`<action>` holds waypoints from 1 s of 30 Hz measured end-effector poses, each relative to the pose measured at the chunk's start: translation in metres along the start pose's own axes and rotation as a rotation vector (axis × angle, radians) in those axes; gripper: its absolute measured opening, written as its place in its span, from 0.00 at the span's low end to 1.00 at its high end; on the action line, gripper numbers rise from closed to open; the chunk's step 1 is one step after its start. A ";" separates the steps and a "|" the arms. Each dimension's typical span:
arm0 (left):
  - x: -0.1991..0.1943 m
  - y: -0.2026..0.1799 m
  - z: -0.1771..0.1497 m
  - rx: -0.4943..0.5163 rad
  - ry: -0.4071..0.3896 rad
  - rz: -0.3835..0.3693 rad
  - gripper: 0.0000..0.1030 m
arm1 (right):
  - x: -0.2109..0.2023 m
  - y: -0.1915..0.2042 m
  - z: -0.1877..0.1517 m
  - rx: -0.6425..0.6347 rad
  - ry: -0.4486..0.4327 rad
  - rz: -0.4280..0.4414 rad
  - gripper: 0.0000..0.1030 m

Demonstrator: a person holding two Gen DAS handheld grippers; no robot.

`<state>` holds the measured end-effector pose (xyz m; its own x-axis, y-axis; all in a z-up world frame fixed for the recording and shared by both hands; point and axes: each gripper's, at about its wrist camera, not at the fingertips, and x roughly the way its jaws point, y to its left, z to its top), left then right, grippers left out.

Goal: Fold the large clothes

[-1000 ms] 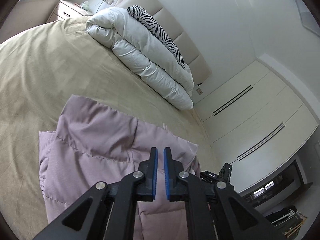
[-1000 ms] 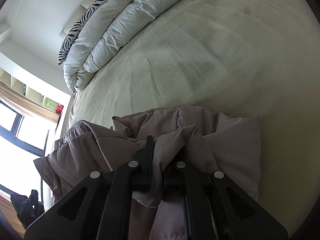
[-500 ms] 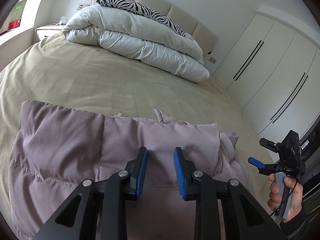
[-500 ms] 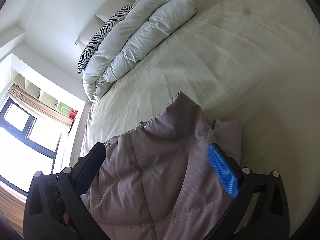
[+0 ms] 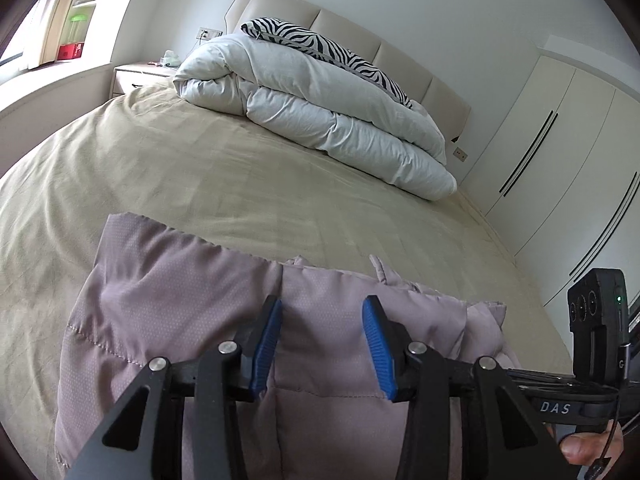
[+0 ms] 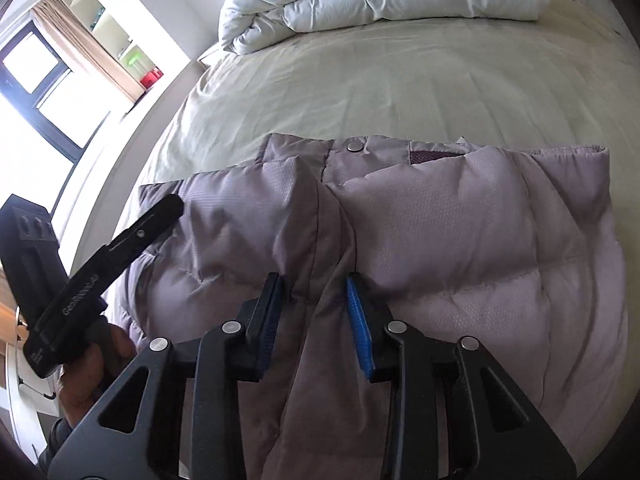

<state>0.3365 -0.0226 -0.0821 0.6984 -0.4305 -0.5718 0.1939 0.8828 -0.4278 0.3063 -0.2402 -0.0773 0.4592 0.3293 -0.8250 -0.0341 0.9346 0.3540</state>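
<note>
Mauve quilted jacket lies folded on the bed. The left gripper, fingers just opened, holds nothing; the right gripper, fingers just narrowed, straddles a raised ridge, probably to grasp it.

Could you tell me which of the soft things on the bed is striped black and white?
The zebra-print pillow, lying atop the folded duvet by the headboard; the duvet is plain white, the jacket plain mauve.

Left gripper angled down, jaws just opening, nothing pinched — right gripper steeper, jaws just closing, pads not gripping.
</note>
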 end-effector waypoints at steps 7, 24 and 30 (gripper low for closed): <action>0.003 0.004 0.005 -0.002 -0.022 0.033 0.47 | 0.049 -0.010 0.027 -0.007 0.015 -0.093 0.25; 0.064 0.020 -0.021 0.091 0.133 0.135 0.50 | 0.094 -0.044 0.027 -0.021 -0.053 -0.032 0.23; 0.062 0.026 -0.030 0.077 0.129 0.125 0.50 | 0.095 -0.038 0.023 -0.061 -0.063 -0.057 0.23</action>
<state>0.3644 -0.0320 -0.1497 0.6269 -0.3329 -0.7044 0.1669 0.9405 -0.2960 0.3720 -0.2475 -0.1591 0.5169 0.2679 -0.8130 -0.0591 0.9587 0.2783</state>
